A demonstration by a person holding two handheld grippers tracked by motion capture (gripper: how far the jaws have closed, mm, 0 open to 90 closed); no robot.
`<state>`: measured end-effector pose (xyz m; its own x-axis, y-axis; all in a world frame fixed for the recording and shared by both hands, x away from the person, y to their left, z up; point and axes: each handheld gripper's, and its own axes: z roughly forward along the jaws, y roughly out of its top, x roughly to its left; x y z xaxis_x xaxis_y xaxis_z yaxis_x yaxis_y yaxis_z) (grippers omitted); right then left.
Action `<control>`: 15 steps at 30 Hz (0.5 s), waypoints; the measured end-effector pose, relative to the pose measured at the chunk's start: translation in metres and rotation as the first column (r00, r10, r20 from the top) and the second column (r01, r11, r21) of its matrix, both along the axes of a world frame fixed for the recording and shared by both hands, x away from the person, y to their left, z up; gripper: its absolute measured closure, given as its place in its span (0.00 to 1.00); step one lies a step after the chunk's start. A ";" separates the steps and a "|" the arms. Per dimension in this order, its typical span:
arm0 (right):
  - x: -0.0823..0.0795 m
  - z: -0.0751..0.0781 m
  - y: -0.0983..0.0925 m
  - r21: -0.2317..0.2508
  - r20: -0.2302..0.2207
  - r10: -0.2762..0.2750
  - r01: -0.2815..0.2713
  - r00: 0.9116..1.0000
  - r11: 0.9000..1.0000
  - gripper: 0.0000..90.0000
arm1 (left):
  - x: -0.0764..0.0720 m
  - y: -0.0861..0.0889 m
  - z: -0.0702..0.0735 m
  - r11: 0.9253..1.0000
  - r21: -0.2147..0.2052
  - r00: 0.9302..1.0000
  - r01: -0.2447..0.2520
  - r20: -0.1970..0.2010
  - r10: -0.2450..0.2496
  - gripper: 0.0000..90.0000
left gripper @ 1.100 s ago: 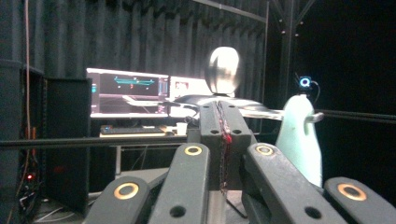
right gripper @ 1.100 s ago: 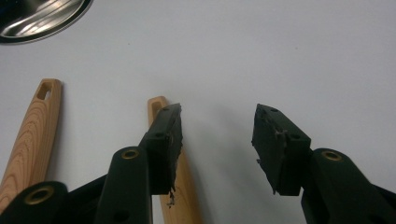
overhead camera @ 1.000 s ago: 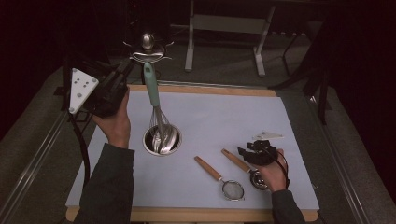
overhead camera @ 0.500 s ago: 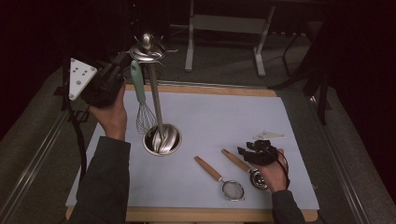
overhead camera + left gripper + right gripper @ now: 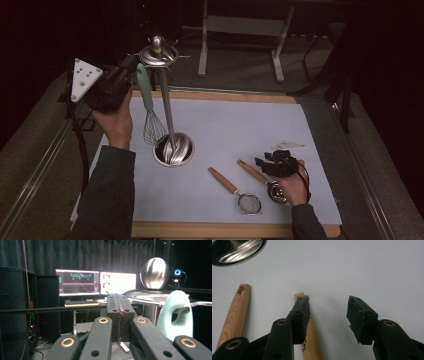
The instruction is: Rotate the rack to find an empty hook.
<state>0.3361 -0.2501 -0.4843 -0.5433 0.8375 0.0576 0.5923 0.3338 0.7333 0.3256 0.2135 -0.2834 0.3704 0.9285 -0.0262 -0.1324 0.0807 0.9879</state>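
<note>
Whisk (image 5: 148,107): mint handle w/ loop end, wire head, hanging off rack (image 5: 159,54). Left gripper (image 5: 119,312) jaws together, empty; right gripper (image 5: 327,315) jaws apart.

We find no legible text, label or number anywhere; the lit monitors (image 5: 96,282) are too blurred to read.

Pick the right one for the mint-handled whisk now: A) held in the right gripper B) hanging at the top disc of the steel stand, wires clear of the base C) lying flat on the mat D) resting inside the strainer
B: in the high view the whisk hangs by its handle at the top disc of the stand, its wire end above the round base.
</note>
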 end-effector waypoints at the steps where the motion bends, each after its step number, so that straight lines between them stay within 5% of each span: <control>1: 0.000 0.000 0.000 0.000 0.002 -0.002 0.002 1.000 1.000 0.58 | 0.000 0.000 0.000 1.000 0.000 1.000 0.000 0.000 0.000 1.00; 15: -0.001 -0.001 -0.005 -0.004 -0.009 -0.014 0.013 1.000 1.000 0.58 | -0.007 0.023 -0.007 0.992 0.084 0.992 0.092 -0.094 -0.084 1.00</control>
<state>0.3356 -0.2555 -0.4852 -0.5315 0.8450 0.0589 0.6030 0.3287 0.7269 0.3190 0.2361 -0.2907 0.4508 0.8925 0.0169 -0.0386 0.0006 0.9993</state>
